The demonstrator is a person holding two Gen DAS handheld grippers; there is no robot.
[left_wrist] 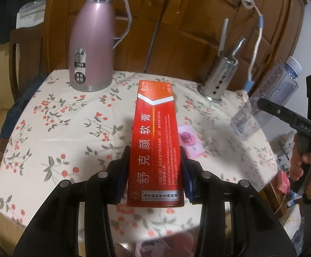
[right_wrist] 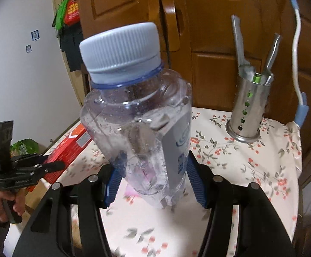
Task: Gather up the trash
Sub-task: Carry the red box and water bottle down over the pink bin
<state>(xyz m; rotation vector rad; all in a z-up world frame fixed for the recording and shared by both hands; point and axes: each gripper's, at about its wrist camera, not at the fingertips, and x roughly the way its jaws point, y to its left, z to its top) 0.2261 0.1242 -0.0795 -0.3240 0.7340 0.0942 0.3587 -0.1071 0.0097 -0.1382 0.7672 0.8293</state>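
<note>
Trash, 2 items, both lifted above the floral-clothed table (left_wrist: pixel 48 128): red cardboard box (left_wrist: pixel 155 143) clamped by left gripper (left_wrist: pixel 155 171); clear ribbed-cap plastic bottle (right_wrist: pixel 138 117) pinched by right gripper (right_wrist: pixel 153 182). Pink steel-trimmed jug (left_wrist: pixel 95 42) and perforated steel holder (right_wrist: pixel 249 109) along far edge.

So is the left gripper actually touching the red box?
Touching. The left wrist view shows the left gripper with both blue pads pressed flat against the sides of the red box, held above the table.
</note>
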